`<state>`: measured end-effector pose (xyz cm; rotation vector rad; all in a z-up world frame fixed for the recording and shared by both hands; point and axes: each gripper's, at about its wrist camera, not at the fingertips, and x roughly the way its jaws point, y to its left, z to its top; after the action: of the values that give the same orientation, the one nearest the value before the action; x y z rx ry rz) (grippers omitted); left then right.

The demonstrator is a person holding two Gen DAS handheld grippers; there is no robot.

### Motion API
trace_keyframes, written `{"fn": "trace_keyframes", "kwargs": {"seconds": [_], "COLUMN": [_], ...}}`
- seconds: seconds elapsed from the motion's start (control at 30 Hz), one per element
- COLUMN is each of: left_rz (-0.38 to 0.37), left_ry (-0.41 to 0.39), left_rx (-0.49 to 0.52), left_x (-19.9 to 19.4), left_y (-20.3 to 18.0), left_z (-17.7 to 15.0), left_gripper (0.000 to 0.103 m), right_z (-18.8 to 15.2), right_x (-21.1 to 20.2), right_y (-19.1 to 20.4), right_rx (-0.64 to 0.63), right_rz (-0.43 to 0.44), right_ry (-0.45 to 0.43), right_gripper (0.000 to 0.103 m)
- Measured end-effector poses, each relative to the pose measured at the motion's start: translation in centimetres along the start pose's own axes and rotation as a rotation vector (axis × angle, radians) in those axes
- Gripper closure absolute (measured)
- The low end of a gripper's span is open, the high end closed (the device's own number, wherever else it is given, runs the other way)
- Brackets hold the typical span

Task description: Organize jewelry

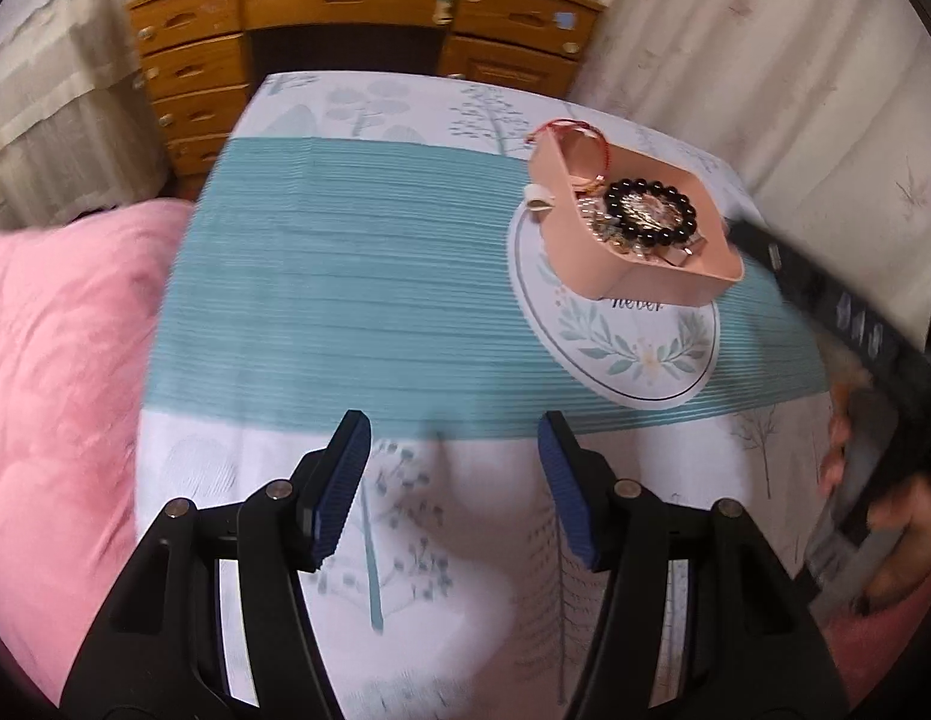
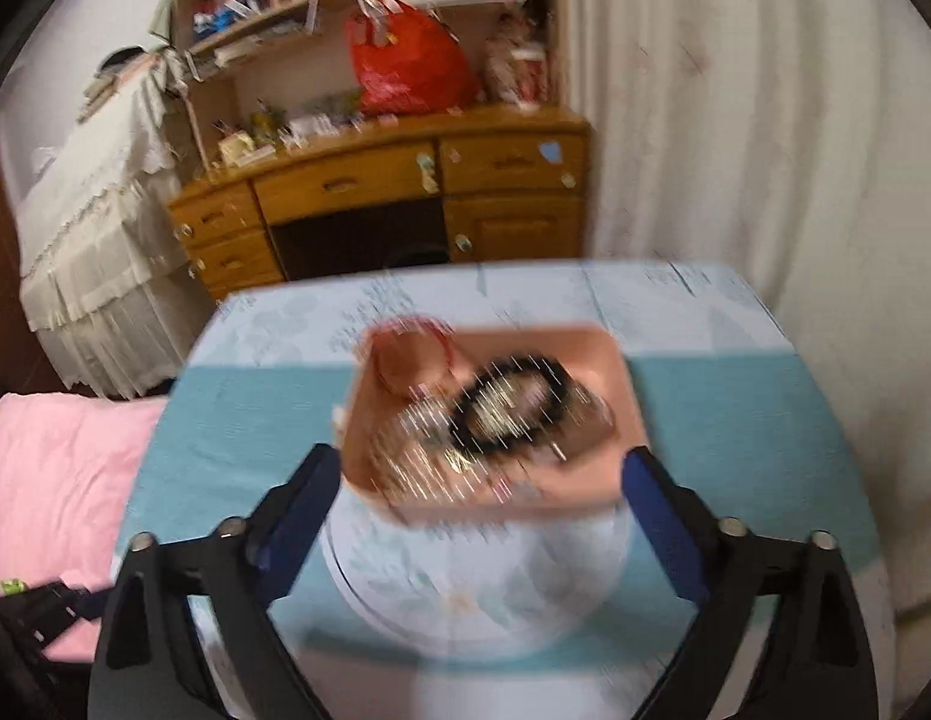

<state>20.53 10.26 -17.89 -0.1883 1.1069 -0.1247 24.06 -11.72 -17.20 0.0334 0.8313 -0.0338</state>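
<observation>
A pink tray (image 1: 648, 285) sits on the teal and white tablecloth (image 1: 345, 276) at the right. It holds a black bead bracelet (image 1: 651, 210), a red cord (image 1: 603, 150) and a tangle of smaller metal pieces. A small white piece (image 1: 540, 201) lies against its left wall. My left gripper (image 1: 453, 468) is open and empty over the table's near edge, well short of the tray. My right gripper (image 2: 480, 498) is open and empty, with the tray (image 2: 585, 492) just beyond its fingertips; that view is blurred. The bead bracelet (image 2: 513, 402) shows there too.
A wooden desk with drawers (image 1: 357, 30) stands behind the table, with shelves and a red bag (image 2: 405, 60) above. A pink quilt (image 1: 51, 390) lies at the left. Curtains (image 1: 765, 60) hang at the right. The hand on the right gripper (image 1: 879, 480) shows at the right edge.
</observation>
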Motion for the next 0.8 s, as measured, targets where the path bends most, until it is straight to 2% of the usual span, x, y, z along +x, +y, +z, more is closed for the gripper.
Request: {"fn": "trace_keyframes", "kwargs": {"seconds": [0.1, 0.17, 0.27, 0.33, 0.4, 0.47, 0.53, 0.6, 0.73, 0.8], "left_rz": [0.034, 0.025, 0.054, 0.054, 0.02, 0.055, 0.082, 0.082, 0.024, 0.031], "left_ry": [0.022, 0.025, 0.023, 0.072, 0.151, 0.171, 0.156, 0.116, 0.005, -0.018], "left_rx": [-0.069, -0.083, -0.027, 0.019, 0.051, 0.099, 0.155, 0.181, 0.147, 0.146], "left_x": [-1.3, -2.2, -3.4, -3.9, -4.3, -5.5, -7.3, -9.5, -14.3, -15.2], "left_y": [-0.1, -0.3, -1.9, -3.2, -4.7, -6.7, -8.7, -10.8, -13.8, -15.2], "left_z": [-1.4, -2.7, -4.8, -6.2, -7.4, -8.6, -9.3, -9.5, -9.2, -8.5], "left_gripper": [0.048, 0.048, 0.048, 0.048, 0.048, 0.048, 0.043, 0.026, 0.021, 0.02], "right_z": [-2.5, -5.2, -9.1, -12.0, -14.0, -15.5, -16.3, -16.4, -14.4, -13.4], "right_x": [-0.3, -0.4, -1.8, -3.5, -5.4, -7.4, -10.4, -13.0, -17.9, -19.6], "right_y": [-2.0, -3.6, -5.6, -6.8, -7.6, -8.2, -8.6, -8.9, -9.7, -10.0], "right_rx": [0.036, 0.071, 0.125, 0.132, 0.097, 0.078, 0.089, 0.108, 0.117, 0.109], "right_rz": [-0.011, 0.003, 0.049, 0.067, 0.053, 0.029, 0.088, 0.142, 0.177, 0.175], "right_ry": [0.11, 0.246, 0.342, 0.42, 0.464, 0.488, 0.497, 0.482, 0.383, 0.338], "right_gripper": [0.003, 0.002, 0.001, 0.0, 0.0, 0.0, 0.0, 0.0, 0.0, 0.0]}}
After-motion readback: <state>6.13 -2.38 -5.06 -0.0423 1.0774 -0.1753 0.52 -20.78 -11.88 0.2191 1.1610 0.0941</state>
